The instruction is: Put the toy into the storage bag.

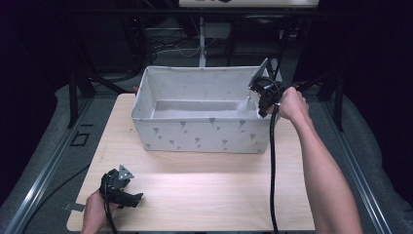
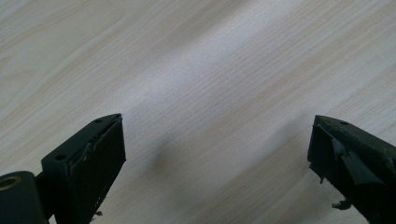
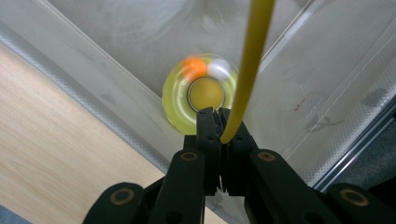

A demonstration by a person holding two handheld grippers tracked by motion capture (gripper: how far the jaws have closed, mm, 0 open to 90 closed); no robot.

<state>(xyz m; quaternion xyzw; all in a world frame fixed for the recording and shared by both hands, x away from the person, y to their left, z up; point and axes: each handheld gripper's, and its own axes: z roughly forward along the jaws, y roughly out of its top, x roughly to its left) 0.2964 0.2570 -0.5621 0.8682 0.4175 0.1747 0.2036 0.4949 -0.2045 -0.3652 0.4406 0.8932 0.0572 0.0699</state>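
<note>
My right gripper (image 3: 218, 114) is shut on a yellow cord (image 3: 252, 56) that runs from its jaws out of the top of the right gripper view. Just past the jaw tips a yellow ring toy (image 3: 175, 105) with an orange ball and a white ball looks blurred, over the inside of the fabric bin (image 3: 140, 42). I cannot tell whether the cord joins the toy. From above, the right gripper (image 1: 258, 100) hangs over the right end of the white patterned bin (image 1: 199, 136). My left gripper (image 1: 136, 199) is open low over the bare wooden table (image 2: 210, 70), jaws wide apart (image 2: 217, 140).
The bin stands at the back middle of the light wooden table (image 1: 204, 190). The right gripper's black cable (image 1: 272, 165) trails down across the table's right side. Dark floor, metal rails and table legs surround the table.
</note>
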